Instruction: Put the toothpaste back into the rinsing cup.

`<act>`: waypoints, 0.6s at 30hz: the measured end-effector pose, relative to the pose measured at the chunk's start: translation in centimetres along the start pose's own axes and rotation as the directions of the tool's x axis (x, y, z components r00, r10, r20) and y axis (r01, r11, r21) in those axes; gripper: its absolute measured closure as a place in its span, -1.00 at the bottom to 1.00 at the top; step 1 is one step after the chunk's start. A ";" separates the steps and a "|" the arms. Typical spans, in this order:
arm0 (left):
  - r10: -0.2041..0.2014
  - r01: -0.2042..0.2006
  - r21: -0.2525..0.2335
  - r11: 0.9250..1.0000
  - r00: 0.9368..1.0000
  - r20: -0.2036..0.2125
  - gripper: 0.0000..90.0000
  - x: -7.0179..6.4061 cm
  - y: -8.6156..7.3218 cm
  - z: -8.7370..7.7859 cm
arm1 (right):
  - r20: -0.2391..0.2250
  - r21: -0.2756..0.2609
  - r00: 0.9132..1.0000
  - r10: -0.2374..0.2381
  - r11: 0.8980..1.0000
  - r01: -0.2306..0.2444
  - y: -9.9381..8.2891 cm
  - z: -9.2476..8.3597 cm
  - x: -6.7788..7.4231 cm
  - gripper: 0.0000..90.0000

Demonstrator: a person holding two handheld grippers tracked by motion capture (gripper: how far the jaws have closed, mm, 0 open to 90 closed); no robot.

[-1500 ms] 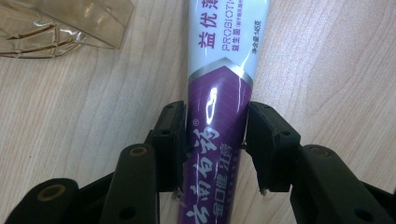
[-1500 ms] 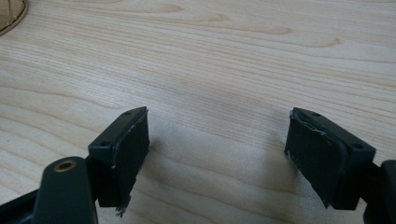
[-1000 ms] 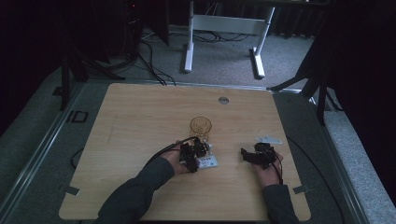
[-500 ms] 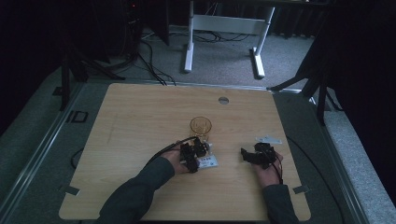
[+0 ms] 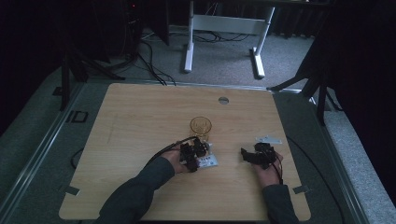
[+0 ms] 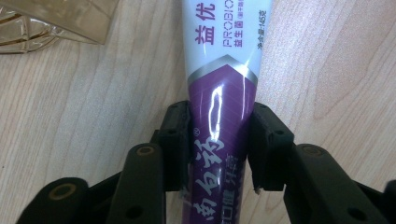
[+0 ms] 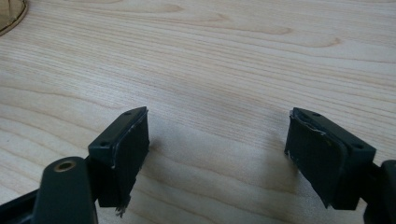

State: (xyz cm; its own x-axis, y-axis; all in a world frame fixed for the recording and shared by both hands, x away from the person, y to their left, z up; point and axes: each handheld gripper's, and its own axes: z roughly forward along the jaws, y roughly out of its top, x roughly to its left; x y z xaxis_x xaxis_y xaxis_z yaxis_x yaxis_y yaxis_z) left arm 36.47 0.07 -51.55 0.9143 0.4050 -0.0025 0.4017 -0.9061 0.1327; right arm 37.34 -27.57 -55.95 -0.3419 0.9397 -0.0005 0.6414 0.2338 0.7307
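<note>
A purple and white toothpaste tube lies on the wooden table, just in front of an amber glass cup. My left gripper has just been closing and now has both pads pressed on the tube's purple end; from above, the left gripper sits over the tube. The cup's base is close by at the upper left of the left gripper view. To the right, my right gripper rests low over bare wood, and the right gripper is open with nothing between its pads.
A round cable hole sits near the table's far edge. Beyond the table stand a white desk frame and dark stands, with cables on the floor. The cup's rim shows at the far left of the right gripper view.
</note>
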 end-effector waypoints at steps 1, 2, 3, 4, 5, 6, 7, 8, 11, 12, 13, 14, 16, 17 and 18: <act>-0.004 0.004 -0.001 1.000 1.000 0.000 0.44 0.0 0.0 0.0 | 0.000 0.000 1.000 0.000 1.000 0.000 0.0 0.0 0.0 -0.53; -0.003 0.003 -0.001 1.000 1.000 0.002 0.46 0.0 0.0 -0.1 | 0.000 0.000 1.000 0.000 1.000 0.000 0.0 0.0 0.0 -0.53; -0.006 0.006 -0.005 1.000 1.000 0.001 0.48 0.0 -0.1 -0.2 | 0.000 0.000 1.000 0.000 1.000 0.000 0.0 0.0 0.0 -0.53; -0.005 0.005 -0.002 1.000 1.000 0.001 0.50 0.1 -0.1 -0.3 | 0.000 0.000 1.000 0.000 1.000 0.000 0.0 0.0 0.0 -0.53; -0.007 0.007 0.000 1.000 1.000 0.000 0.52 0.1 -0.1 -0.3 | 0.000 0.000 1.000 0.000 1.000 0.000 0.0 0.0 0.0 -0.53; -0.009 0.009 0.004 1.000 1.000 -0.001 0.53 0.1 -0.2 -0.4 | 0.000 0.000 1.000 0.000 1.000 0.000 0.0 0.0 0.0 -0.53; -0.011 0.011 0.005 1.000 1.000 -0.004 0.53 0.0 -0.2 -0.4 | 0.000 0.000 1.000 0.000 1.000 0.000 0.0 0.0 0.0 -0.53; -0.010 0.010 0.007 1.000 1.000 -0.006 0.54 0.0 -0.2 -0.4 | 0.000 0.000 1.000 0.000 1.000 0.000 0.0 0.0 0.0 -0.53; -0.014 0.014 0.009 1.000 1.000 -0.008 0.56 0.0 -0.4 -0.5 | -0.001 0.000 1.000 0.000 1.000 0.000 0.0 0.0 0.0 -0.53; -0.015 0.015 0.011 1.000 1.000 -0.006 0.57 0.0 -0.4 -0.5 | 0.000 0.000 1.000 0.000 1.000 0.000 0.0 0.0 0.0 -0.53; -0.017 0.017 0.013 1.000 1.000 -0.007 0.57 0.1 -0.5 -0.6 | -0.001 0.000 1.000 0.000 1.000 0.000 0.0 0.0 0.0 -0.53; -0.020 0.020 0.012 1.000 1.000 -0.007 0.57 0.1 -0.6 -0.6 | 0.000 0.000 1.000 0.000 1.000 0.000 0.0 0.0 0.0 -0.53; -0.026 0.026 0.009 1.000 1.000 -0.007 0.58 0.1 -0.7 -0.6 | -0.001 0.000 1.000 0.000 1.000 0.000 0.0 0.0 0.0 -0.53; -0.028 0.028 0.010 1.000 1.000 -0.003 0.58 0.2 -0.8 -0.6 | -0.001 0.000 1.000 0.000 1.000 0.000 0.0 0.0 0.0 -0.53; -0.031 0.031 0.007 1.000 1.000 -0.003 0.59 0.2 -0.9 -0.7 | 0.000 0.000 1.000 0.000 1.000 0.000 0.0 0.0 0.0 -0.53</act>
State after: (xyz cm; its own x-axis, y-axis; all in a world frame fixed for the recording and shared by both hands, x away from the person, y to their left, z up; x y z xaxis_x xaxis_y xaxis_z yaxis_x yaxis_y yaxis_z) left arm 36.26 1.02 -51.02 0.9014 0.4329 -0.0038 0.4299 -0.8941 0.1255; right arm 37.35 -27.57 -55.95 -0.3423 0.9396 -0.0003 0.6414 0.2339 0.7307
